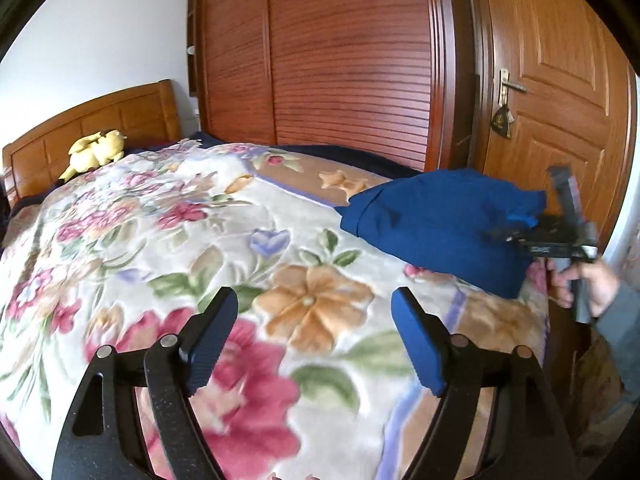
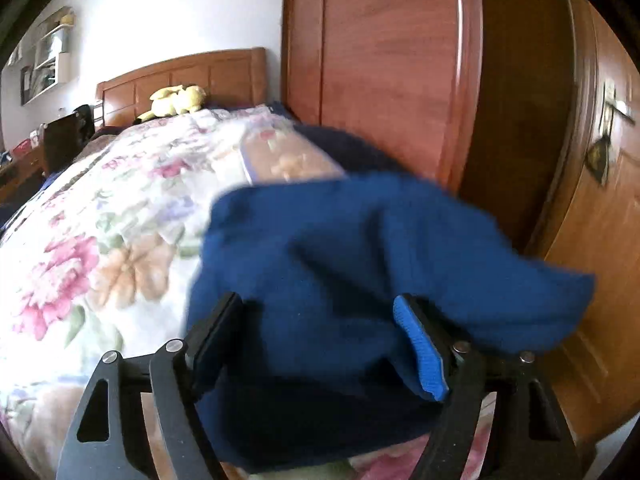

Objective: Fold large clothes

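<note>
- Left hand-held gripper (image 1: 314, 336) is held over the bed with its jaws spread apart; nothing is between them, only the floral blanket (image 1: 168, 240) is seen below.
- Blue ribbed pads (image 1: 416, 344) are seen on its fingers, both clear of any cloth.
- Right hand-held gripper (image 2: 320, 344) is seen with jaws set wide; the blue garment (image 2: 360, 248) lies between and over them, draped on the right finger.
- Pads of the right hand-held gripper are not seen pressing on the cloth, so no clamp is shown.
- In the left wrist view the right hand-held gripper (image 1: 556, 236) is seen at the far right edge, held by a hand (image 1: 588, 288) in a grey sleeve (image 1: 620, 320), right at the garment's edge.
- Blue garment (image 1: 440, 224) is bunched in a heap on the blanket near the bed's right edge, on the side nearest the door.
- Garment is not laid flat; folds and a hem line are seen on its left part.
- Yellow plush toy (image 1: 96, 152) is lying at the wooden headboard (image 1: 100, 120), well apart from the garment.
- Wooden wardrobe (image 1: 320, 60) with slatted doors is standing behind the bed; a wooden door (image 1: 560, 80) with a metal handle is beside it.
- Right wrist view is motion-blurred; fine detail of the cloth cannot be told.
</note>
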